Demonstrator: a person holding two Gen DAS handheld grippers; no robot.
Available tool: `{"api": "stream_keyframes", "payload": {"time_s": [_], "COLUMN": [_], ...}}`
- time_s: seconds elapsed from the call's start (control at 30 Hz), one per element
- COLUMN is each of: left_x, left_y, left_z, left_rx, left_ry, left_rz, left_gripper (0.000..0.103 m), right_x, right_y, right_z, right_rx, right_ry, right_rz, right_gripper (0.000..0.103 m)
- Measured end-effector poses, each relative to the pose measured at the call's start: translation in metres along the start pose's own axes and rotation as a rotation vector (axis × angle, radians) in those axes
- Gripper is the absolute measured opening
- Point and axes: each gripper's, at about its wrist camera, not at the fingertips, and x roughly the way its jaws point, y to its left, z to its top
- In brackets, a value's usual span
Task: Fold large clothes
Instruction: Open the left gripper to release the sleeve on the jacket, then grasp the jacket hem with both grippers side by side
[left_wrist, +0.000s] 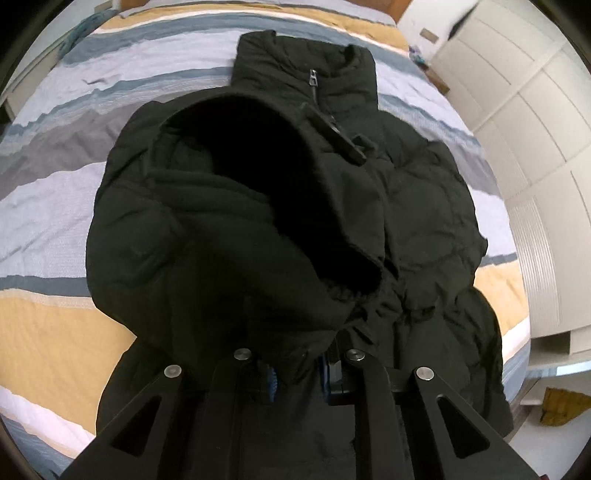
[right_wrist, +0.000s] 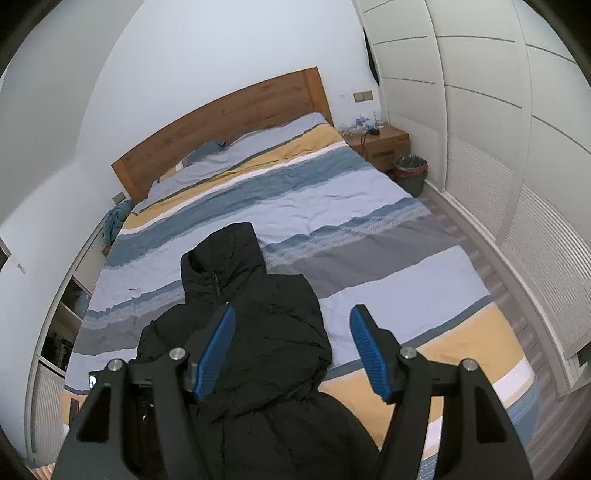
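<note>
1. we are pinching the sleeve (left_wrist: 236, 229) of the black jacket (right_wrist: 255, 332) with our left gripper (left_wrist: 297, 373).
2. our right gripper (right_wrist: 291, 350) is hanging wide and empty above the jacket.
3. the jacket is lying longways toward the headboard (right_wrist: 221, 125).

**A home bedroom**

A wide bed (right_wrist: 332, 192) under a striped duvet fills the room, backed by a wooden headboard (right_wrist: 229, 122). A nightstand (right_wrist: 384, 142), a waste bin (right_wrist: 410, 173) and white built-in wardrobes (right_wrist: 461, 110) line the side.
</note>
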Motion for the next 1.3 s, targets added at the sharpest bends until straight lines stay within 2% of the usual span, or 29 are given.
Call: {"api": "stream_keyframes", "payload": {"time_s": [0.13, 0.2, 0.27, 0.4, 0.5, 0.7, 0.87, 1.0, 1.13, 1.2, 1.3], "left_x": [0.0, 0.002, 0.002, -0.003, -0.014, -0.043, -0.078, -0.103, -0.093, -0.08, -0.062], "left_y": [-0.005, -0.009, -0.012, -0.009, 0.002, 0.043, 0.073, 0.098, 0.131, 0.143, 0.153], "left_z": [0.001, -0.001, -0.006, -0.017, -0.016, 0.003, 0.01, 0.009, 0.011, 0.016, 0.023], "left_rx": [0.021, 0.033, 0.029, 0.025, -0.007, -0.103, -0.199, -0.251, -0.26, -0.223, -0.138], "left_ry": [0.027, 0.05, 0.057, 0.08, 0.061, -0.018, -0.079, -0.134, -0.152, -0.146, -0.126], "left_rz": [0.02, 0.025, 0.016, 0.001, 0.01, 0.121, 0.196, 0.239, 0.209, 0.215, 0.216], "left_gripper": [0.02, 0.04, 0.046, 0.048, 0.051, 0.051, 0.051, 0.059, 0.06, 0.06, 0.058], "right_x": [0.015, 0.023, 0.029, 0.044, 0.056, 0.105, 0.153, 0.179, 0.206, 0.217, 0.243], "right_y": [-0.001, 0.004, 0.007, 0.016, 0.026, 0.064, 0.106, 0.144, 0.2, 0.228, 0.263], "right_z": [-0.003, -0.005, -0.007, -0.01, -0.014, -0.041, -0.072, -0.095, -0.12, -0.132, -0.154], "right_rx": [0.0, -0.012, -0.018, -0.038, -0.058, -0.165, -0.295, -0.365, -0.434, -0.462, -0.438], "right_ry": [0.015, 0.024, 0.03, 0.051, 0.078, 0.186, 0.289, 0.354, 0.414, 0.43, 0.498], "right_rz": [0.023, 0.029, 0.047, 0.062, 0.083, 0.148, 0.241, 0.313, 0.326, 0.307, 0.265], "right_gripper": [0.063, 0.063, 0.064, 0.063, 0.063, 0.063, 0.063, 0.064, 0.064, 0.063, 0.064]}}
